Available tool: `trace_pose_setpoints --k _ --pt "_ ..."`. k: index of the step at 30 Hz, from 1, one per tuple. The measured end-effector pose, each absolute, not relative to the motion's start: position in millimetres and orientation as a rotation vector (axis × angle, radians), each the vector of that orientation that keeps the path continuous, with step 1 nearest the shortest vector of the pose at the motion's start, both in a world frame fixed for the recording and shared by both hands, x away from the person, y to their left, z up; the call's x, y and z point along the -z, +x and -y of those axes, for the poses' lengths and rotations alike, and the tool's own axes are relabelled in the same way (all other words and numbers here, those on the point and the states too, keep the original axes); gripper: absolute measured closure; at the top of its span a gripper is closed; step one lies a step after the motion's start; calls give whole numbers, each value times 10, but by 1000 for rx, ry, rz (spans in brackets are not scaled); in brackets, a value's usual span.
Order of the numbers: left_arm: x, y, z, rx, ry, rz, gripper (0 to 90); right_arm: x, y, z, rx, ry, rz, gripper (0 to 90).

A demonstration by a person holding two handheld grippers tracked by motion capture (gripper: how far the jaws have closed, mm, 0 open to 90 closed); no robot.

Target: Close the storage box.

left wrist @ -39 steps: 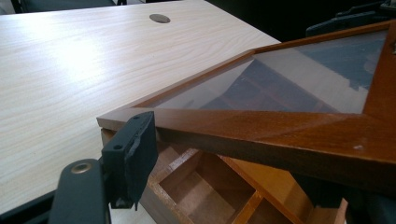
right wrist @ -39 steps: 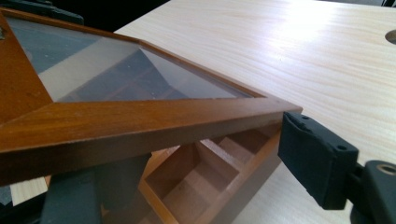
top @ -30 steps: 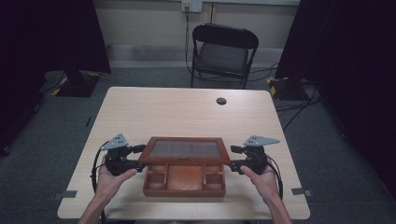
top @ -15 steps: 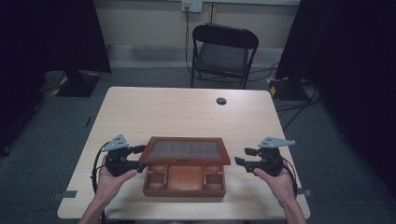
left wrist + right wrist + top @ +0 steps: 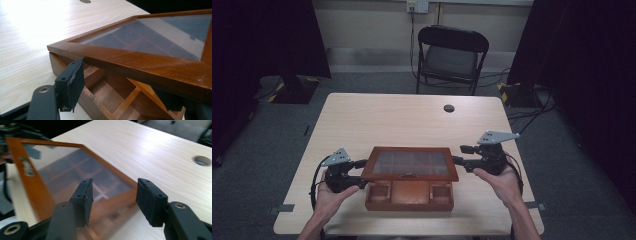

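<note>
Pale wooden table (image 5: 402, 120), near edge: wooden box (image 5: 409, 194) with glass lid (image 5: 411, 163) raised at the front. My left gripper (image 5: 360, 173): jaws set round the lid's left frame edge, one pad under it, the other half hidden behind the wood; I cannot tell whether they press. My right gripper (image 5: 460, 154): jaws parted, just been closing, nothing between them, beside the lid's right edge. Compartments partly blurred through glass.

Reddish-brown wooden box (image 5: 409, 192) with a glass-paned brown lid (image 5: 411, 163); pale wood-grain table (image 5: 402, 120); black gripper pads (image 5: 82, 200).
</note>
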State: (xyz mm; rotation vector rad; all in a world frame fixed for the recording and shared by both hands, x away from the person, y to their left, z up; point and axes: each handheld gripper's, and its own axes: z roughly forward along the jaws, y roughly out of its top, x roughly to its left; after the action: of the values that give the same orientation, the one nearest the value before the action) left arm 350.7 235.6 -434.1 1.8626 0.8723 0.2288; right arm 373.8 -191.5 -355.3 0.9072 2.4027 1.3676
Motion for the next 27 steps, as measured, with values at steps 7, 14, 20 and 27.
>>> trace_pose_setpoints --k 7,14,20,27 --pt "4386 3479 -2350 -231 1867 -880 291 3454 3675 1485 -1394 747 -2548 550" --pt "4405 3460 -2338 -228 1871 -875 297 3400 3588 1104 -1397 578 -2677 636" --pt "4406 3460 -2338 -232 1874 -868 297 3417 3564 903 -1386 500 -2736 696" --pt "4405 3456 -2335 -237 1877 -870 297 3428 3548 790 -1393 452 -2776 753"
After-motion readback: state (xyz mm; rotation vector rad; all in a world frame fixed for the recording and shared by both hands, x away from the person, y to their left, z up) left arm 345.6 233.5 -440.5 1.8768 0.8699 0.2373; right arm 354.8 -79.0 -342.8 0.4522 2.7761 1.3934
